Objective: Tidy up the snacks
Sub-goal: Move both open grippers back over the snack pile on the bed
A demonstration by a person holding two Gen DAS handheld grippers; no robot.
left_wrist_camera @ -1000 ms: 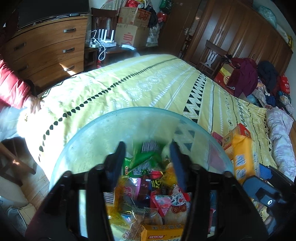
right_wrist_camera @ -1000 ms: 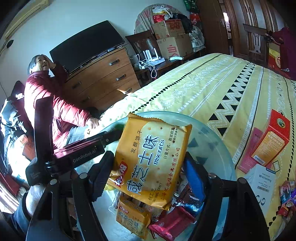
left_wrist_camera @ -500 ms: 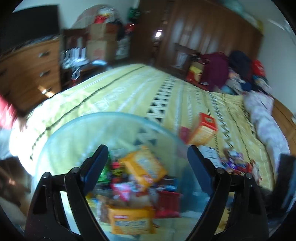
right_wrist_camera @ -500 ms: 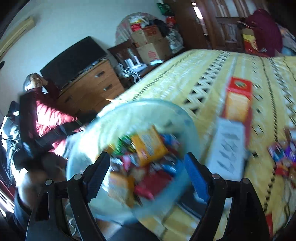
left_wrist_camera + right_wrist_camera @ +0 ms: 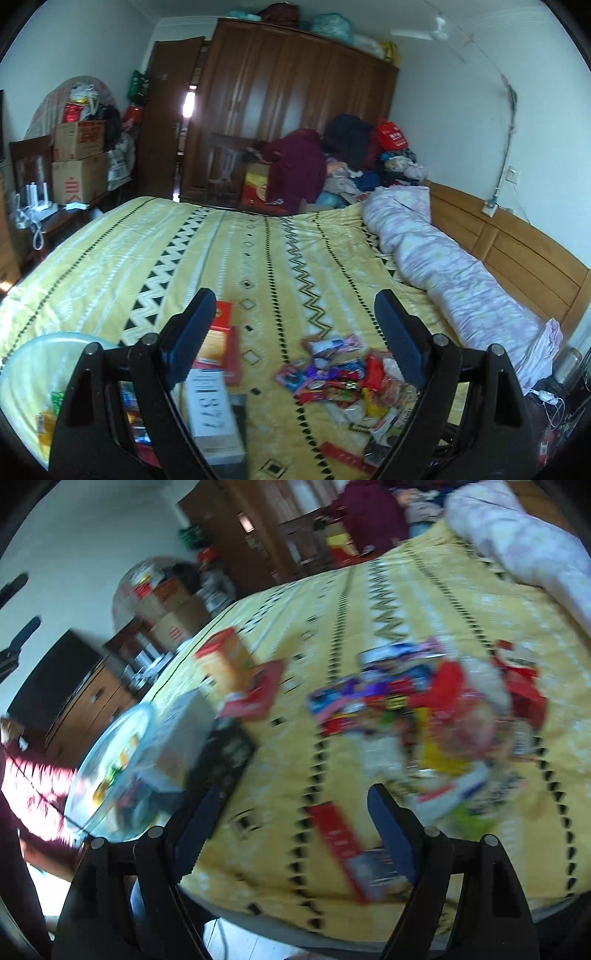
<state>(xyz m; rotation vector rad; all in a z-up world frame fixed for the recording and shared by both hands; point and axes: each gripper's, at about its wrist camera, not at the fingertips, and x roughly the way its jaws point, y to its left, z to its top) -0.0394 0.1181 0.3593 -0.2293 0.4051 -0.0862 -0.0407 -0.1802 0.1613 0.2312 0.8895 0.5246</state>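
Bed [image 5: 258, 251]: broad, soft, covered by a yellow woven spread with black zigzag and diamond bands; it fills both wrist views, where a second ago the bowl did. Rolled quilt [image 5: 443, 266]: pale lilac, padded, lying along the wooden headboard. Bowl [image 5: 33, 354]: round, translucent pale-blue plastic, now off at the left edge of my left view and at the left of my right view [image 5: 110, 746], with mixed wrappers inside, among them, I judge, the yellow biscuit pack my right gripper held over the bowl a second ago. Both tools have swung away from it toward the loose heap, so I read one drop as done and the next pick as starting. White box [image 5: 212, 413]: stiff card, rectangular, printed digits, lying just beside the bowl. Red-and-orange box [image 5: 221, 339]: flat card carton, next to the white one. Snack pile [image 5: 343, 373]: small crinkled foil and plastic packets, red, purple, yellow, glossy, heaped near the bed's near edge; in the right view [image 5: 424, 709] it is smeared by motion, so single packets are, I think, not tellable there. Left gripper [image 5: 295, 336]: blue-padded fingers spread wide, nothing between them. Right gripper [image 5: 291, 819]: fingers likewise wide apart and empty, aimed short of the pile.
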